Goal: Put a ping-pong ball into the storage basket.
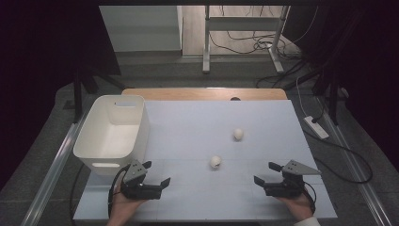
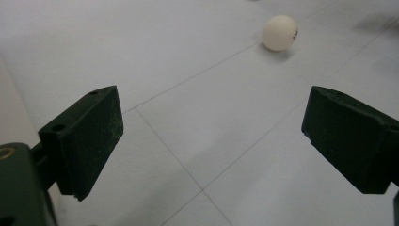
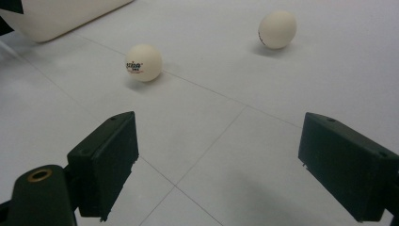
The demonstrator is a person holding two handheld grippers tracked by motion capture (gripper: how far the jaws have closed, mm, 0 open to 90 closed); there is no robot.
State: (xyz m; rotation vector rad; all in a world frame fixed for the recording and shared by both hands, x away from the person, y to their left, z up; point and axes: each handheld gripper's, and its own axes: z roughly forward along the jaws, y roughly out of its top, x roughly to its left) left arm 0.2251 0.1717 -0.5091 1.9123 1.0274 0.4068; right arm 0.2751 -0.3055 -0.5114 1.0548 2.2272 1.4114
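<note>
Two white ping-pong balls lie on the white table mat [image 1: 188, 117]: the nearer ball [image 1: 216, 161] at the middle and the farther ball [image 1: 238, 134] behind it to the right. My left gripper [image 1: 157, 173] rests low at the front left, open and empty, just right of the bin's front corner. My right gripper [image 1: 264, 173] stands open and empty at the front right. In the left gripper view, one ball [image 2: 280, 32] lies ahead, beyond the right jaw. The right gripper view has the printed nearer ball [image 3: 144, 62] ahead on the left and the farther ball [image 3: 277, 29] beyond.
A white plastic bin [image 1: 113, 129] with handle slots stands at the mat's left edge, and its wall [image 3: 61, 14] shows in the right gripper view. A wooden table edge [image 1: 202, 93] runs along the back. Cables and a frame stand on the floor behind.
</note>
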